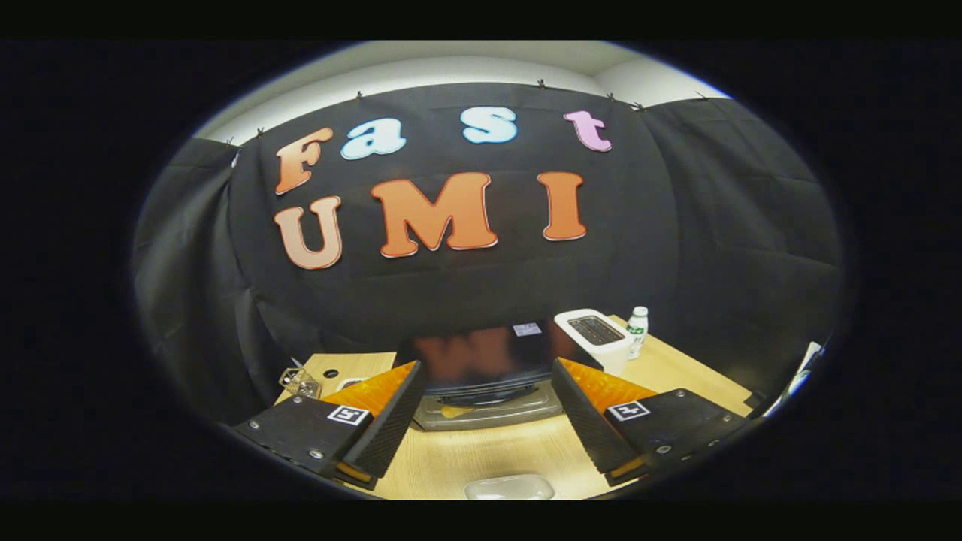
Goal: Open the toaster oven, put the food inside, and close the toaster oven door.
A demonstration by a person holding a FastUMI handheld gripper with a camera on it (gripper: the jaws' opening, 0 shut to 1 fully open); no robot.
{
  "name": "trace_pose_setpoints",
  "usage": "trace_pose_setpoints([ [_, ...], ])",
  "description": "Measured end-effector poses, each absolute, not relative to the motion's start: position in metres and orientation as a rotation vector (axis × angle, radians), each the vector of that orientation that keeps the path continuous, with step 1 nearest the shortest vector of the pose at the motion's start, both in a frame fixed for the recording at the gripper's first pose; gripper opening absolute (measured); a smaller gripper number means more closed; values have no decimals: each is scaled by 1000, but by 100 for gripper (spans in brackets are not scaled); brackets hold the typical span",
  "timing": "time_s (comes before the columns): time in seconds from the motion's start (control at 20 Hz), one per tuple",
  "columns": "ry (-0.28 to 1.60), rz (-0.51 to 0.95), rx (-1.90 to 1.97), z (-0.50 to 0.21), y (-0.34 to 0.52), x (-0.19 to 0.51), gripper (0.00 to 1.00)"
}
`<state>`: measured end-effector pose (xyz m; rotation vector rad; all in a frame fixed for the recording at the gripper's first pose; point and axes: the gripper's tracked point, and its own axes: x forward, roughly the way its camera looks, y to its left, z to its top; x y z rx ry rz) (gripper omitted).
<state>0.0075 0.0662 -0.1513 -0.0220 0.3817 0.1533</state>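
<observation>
The toaster oven stands on the wooden table just ahead of my fingers, its glossy black top mirroring the wall. Below the top there is a dark opening with a rack. A silver door panel lies tilted down toward me, with a small yellow patch showing on it; I cannot tell whether that is food. My gripper is open, its fingers spread wide to either side of the oven front, with nothing between them. A pale dish sits on the table close beneath the gripper.
A white slot toaster stands to the right of the oven, with a small plastic bottle just beyond it. A clear glass object rests at the table's far left corner. Black cloth closes in the back and sides.
</observation>
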Motion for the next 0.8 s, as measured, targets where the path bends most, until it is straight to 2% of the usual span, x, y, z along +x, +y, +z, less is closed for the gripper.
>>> trace_pose_setpoints([
  [0.4,312,171,-4,-87,74,2,99],
  [0.8,308,173,-22,-90,73,-1,99],
])
